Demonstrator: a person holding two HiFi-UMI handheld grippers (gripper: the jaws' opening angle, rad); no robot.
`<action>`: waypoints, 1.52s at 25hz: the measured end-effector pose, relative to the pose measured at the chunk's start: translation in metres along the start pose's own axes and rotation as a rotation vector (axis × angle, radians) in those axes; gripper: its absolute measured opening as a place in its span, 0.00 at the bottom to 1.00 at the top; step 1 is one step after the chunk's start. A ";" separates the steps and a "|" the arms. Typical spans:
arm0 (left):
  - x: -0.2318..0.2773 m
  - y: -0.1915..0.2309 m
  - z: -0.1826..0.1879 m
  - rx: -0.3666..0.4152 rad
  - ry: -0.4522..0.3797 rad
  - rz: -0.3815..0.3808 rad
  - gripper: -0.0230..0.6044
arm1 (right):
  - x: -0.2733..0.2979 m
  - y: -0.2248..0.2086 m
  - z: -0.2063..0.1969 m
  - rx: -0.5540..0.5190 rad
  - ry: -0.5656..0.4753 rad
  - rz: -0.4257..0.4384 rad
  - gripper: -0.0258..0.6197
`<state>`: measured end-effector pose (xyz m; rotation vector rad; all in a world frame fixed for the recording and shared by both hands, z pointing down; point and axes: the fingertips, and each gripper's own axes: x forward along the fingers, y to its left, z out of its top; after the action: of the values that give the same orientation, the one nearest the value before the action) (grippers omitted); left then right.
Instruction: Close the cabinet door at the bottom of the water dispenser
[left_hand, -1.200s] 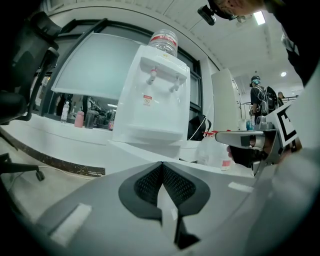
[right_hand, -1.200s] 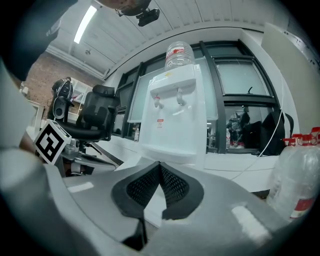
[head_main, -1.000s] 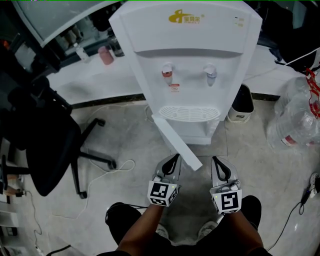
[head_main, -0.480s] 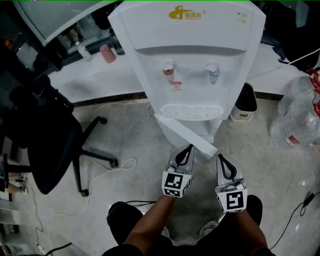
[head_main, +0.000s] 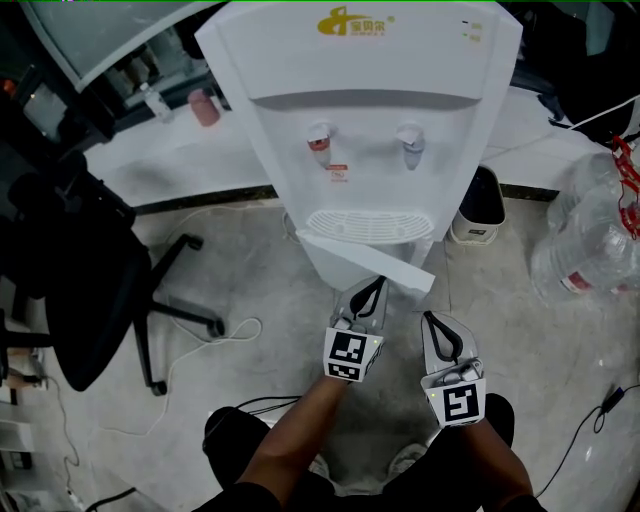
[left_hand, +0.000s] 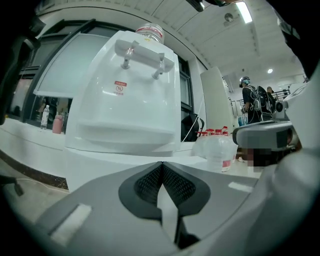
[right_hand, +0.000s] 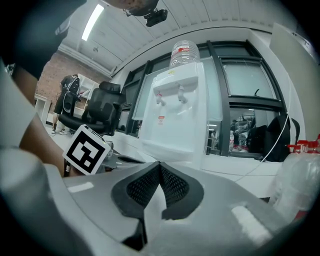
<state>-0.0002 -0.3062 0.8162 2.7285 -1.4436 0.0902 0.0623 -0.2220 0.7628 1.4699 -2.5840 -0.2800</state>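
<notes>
Touching cabinet door (head_main: 366, 262) edge: left gripper (head_main: 376, 285), fingers pressed together — right gripper (head_main: 430, 319) fingers together, empty, nearby.

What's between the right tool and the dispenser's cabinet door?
Only bare floor, as the head view shows. The right tool sits short of the cabinet door's free end, its jaws shut on nothing.

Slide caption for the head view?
Left claw, shut, meets the ajar cabinet door below the water dispenser; right claw, also shut, hangs beside it.
</notes>
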 end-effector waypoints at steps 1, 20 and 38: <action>0.004 0.000 0.002 0.006 0.001 0.002 0.07 | 0.000 0.001 -0.001 0.003 0.000 0.000 0.04; 0.052 0.007 0.008 0.012 0.015 0.020 0.07 | -0.015 -0.006 -0.024 0.058 0.028 -0.059 0.04; 0.069 0.017 0.004 -0.007 0.023 0.052 0.07 | -0.017 -0.013 -0.022 0.073 0.018 -0.083 0.04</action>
<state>0.0241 -0.3729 0.8175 2.6764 -1.5057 0.1176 0.0864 -0.2158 0.7804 1.5996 -2.5484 -0.1836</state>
